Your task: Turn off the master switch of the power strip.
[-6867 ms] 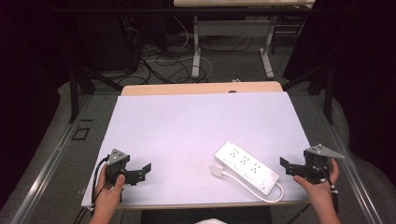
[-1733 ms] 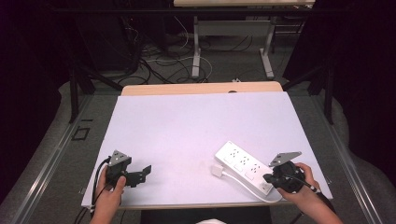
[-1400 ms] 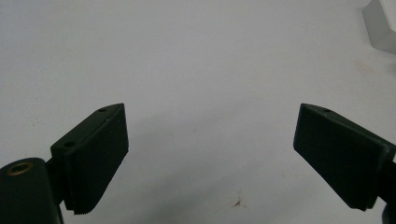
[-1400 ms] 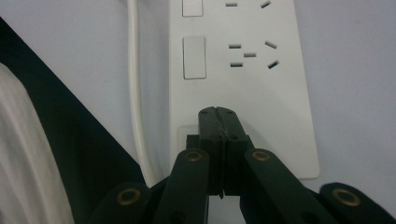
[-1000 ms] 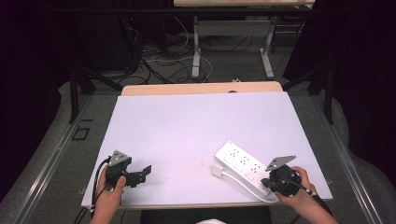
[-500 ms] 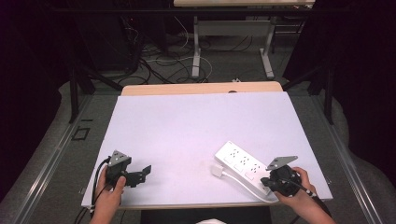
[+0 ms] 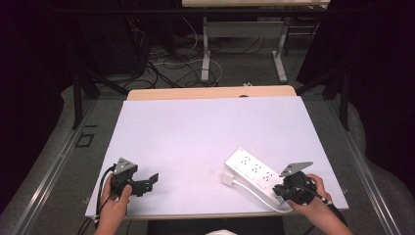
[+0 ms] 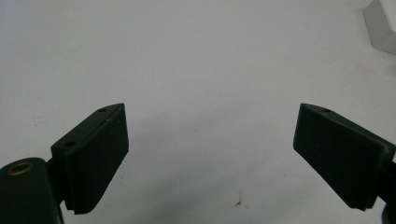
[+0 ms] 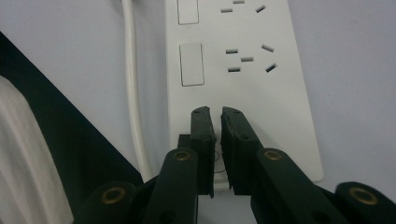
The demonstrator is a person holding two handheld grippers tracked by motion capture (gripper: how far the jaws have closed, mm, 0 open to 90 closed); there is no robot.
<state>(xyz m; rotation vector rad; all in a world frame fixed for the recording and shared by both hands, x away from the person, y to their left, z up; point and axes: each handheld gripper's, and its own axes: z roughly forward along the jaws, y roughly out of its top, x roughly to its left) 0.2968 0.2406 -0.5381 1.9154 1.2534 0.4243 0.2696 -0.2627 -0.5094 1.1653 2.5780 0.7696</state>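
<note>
Your right gripper (image 7: 281, 190) sits at the near right corner of the white table (image 7: 205, 132), its jaws brought almost together with only a thin slit between them. In the right gripper view the right gripper (image 9: 218, 122) has its tips over the near end of the white power strip (image 9: 238, 70), and nothing can be seen clamped in the slit. Directly ahead of the jaws lie a rectangular switch (image 9: 191, 64) and a group of socket slots (image 9: 247, 58); a second switch and slot group lie farther ahead. The strip's white cord (image 9: 133, 88) runs alongside the strip, to the left of the jaws. In the high view the power strip (image 7: 252, 174) extends away from your right gripper toward the table's middle, and its white plug (image 7: 227, 178) rests just beside the strip's side, on the tabletop.

Your left gripper (image 7: 147, 183) rests at the near left corner, well apart from the strip, held in your left hand (image 7: 115, 205). In the left gripper view the left gripper (image 8: 210, 135) has its jaws spread wide over bare table (image 8: 196, 56); a small dark speck (image 8: 239, 202) marks the surface just between and below the jaw tips. Your right hand (image 7: 313, 205) holds the right gripper from behind.
</note>
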